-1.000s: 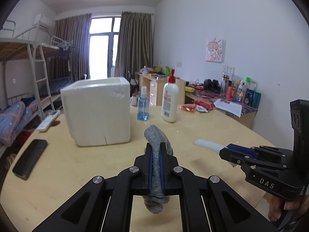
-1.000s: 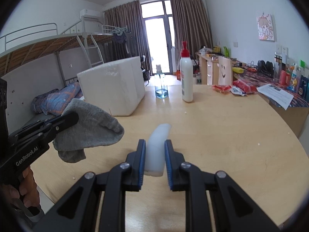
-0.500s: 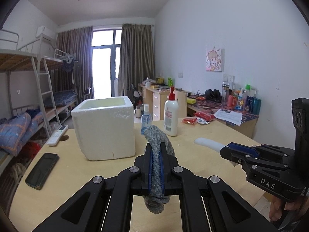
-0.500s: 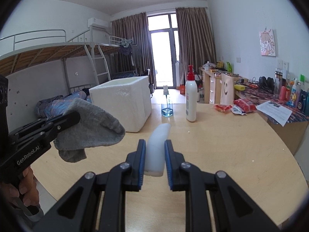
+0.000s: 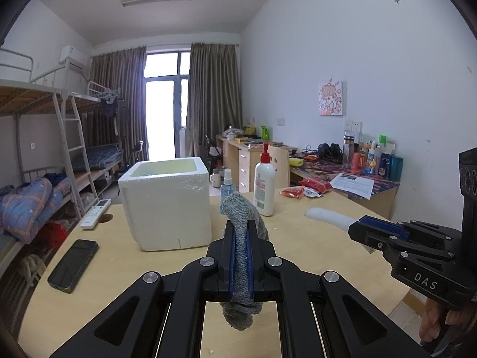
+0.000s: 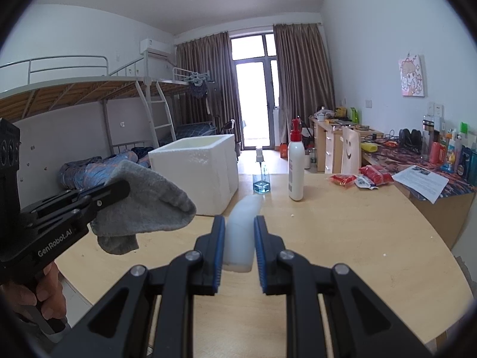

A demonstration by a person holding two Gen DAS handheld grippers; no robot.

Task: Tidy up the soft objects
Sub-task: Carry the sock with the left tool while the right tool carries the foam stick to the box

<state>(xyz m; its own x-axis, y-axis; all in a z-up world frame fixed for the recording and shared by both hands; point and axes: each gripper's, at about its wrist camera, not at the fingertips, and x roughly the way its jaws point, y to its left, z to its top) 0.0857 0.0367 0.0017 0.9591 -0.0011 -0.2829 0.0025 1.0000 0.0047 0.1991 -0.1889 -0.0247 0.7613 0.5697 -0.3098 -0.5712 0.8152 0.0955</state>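
Between my left gripper (image 5: 241, 256) pads hangs a limp grey sock (image 5: 243, 223), clamped. My right gripper (image 6: 238, 247) pinches a pale white piece (image 6: 241, 232). Bare table (image 6: 342, 232) spreads ahead.

A shared dormitory room is shown. Metal-framed bunk beds (image 5: 44, 125) with a white ladder (image 5: 74, 146) are ranged along one wall, and rumpled blue bedding (image 5: 29, 205) is seen on a lower bunk. An air conditioner (image 5: 73, 56) is mounted high on the wall beside brown curtains (image 5: 213, 104) that frame a glazed balcony door (image 5: 164, 113). Wooden study desks (image 6: 331, 146) are set along the opposite wall, crowded with bottles, headphones (image 6: 408, 135) and papers; a cartoon picture (image 5: 330, 98) is hung above them. A round wooden desk (image 6: 342, 238) in the foreground is laid with a lotion pump bottle (image 5: 263, 180), a phone (image 5: 73, 265) and a remote control (image 5: 95, 208).
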